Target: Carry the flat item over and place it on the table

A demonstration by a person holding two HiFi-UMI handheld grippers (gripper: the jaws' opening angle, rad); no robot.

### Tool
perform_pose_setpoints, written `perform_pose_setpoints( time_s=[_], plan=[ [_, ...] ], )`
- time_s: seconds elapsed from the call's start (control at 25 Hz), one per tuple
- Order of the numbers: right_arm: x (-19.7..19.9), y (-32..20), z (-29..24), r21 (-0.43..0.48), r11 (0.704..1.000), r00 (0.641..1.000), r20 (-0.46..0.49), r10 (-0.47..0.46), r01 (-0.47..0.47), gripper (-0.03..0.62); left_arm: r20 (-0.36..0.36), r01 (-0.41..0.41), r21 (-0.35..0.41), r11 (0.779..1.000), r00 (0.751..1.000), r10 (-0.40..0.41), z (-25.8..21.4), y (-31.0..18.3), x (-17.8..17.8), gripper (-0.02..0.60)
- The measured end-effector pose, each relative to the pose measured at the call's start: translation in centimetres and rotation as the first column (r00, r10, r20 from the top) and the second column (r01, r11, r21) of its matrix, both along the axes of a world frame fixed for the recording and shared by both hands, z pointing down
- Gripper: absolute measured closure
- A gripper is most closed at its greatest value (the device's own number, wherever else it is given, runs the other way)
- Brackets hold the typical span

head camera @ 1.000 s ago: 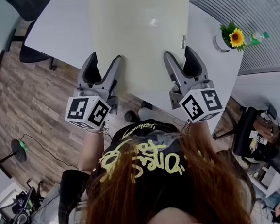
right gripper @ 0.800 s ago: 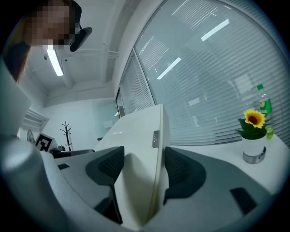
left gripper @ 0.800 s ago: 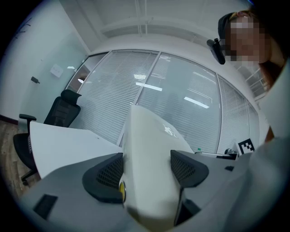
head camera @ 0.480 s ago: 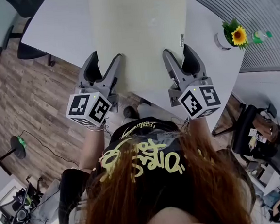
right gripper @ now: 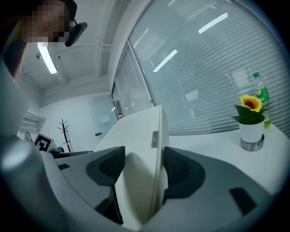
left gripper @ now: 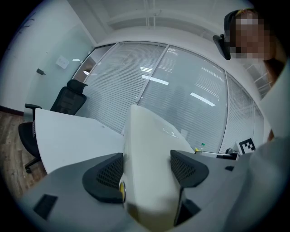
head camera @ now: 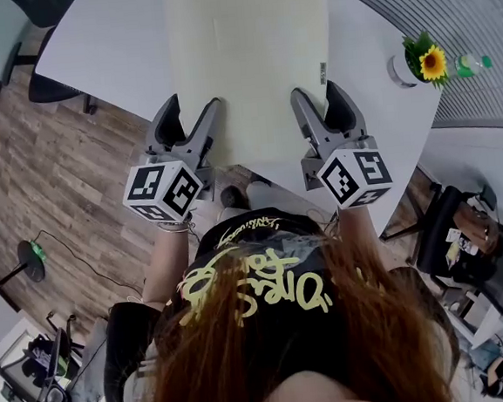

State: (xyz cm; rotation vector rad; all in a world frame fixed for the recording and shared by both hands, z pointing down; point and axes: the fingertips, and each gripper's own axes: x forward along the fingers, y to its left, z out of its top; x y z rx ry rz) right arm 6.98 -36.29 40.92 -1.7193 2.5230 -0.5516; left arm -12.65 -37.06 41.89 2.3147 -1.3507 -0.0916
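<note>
A flat cream-coloured board (head camera: pixel 252 60) hangs over the white table (head camera: pixel 106 42), held by its near edge. My left gripper (head camera: pixel 194 126) is shut on the board's near left corner, and my right gripper (head camera: pixel 318 111) is shut on its near right corner. In the left gripper view the board (left gripper: pixel 152 154) runs between both dark pads (left gripper: pixel 106 179) toward the window. In the right gripper view the board (right gripper: pixel 140 154) stands edge-on between the pads (right gripper: pixel 176 170), a small grey tag on its side. The board's far end runs out of the head view at the top.
A white pot with a sunflower (head camera: pixel 419 63) and a green bottle (head camera: pixel 471 64) stand at the table's right end. A black office chair (left gripper: pixel 68 97) sits at the left end, more dark chairs (head camera: pixel 475 251) at the right. Wooden floor (head camera: pixel 67 194) lies below.
The board and both grippers have shifted slightly forward over the table, and the table has slid a little in the head view. Both grips are unchanged.
</note>
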Motion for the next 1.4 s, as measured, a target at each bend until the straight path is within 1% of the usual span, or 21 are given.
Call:
perform_pose_setpoints(
  time_s=[0.36,0.68,0.92,1.4],
  plan=[
    [-0.4,-0.1,2.3,-0.060,0.998,1.000,0.013,0.009,-0.008,0.321,0.018,-0.006,-0.046,0.999,1.000,0.007,1.8,0.0,-0.4,0.253],
    [-0.8,-0.6,3.4,-0.097,0.995,1.000,0.027,0.013,-0.010,0.321,0.019,-0.001,-0.081,0.997,1.000,0.003,3.0,-0.4,-0.7,0.253],
    [-0.9,-0.8,4.7,-0.136,0.991,1.000,0.024,0.013,-0.009,0.321,0.037,0.001,-0.106,0.994,0.999,0.003,3.9,-0.5,-0.8,0.253],
    [-1.5,-1.1,6.9,-0.195,0.981,1.000,0.015,0.013,-0.010,0.321,0.047,0.006,-0.168,0.986,0.999,0.002,6.1,-0.7,-1.3,0.253]
  ],
)
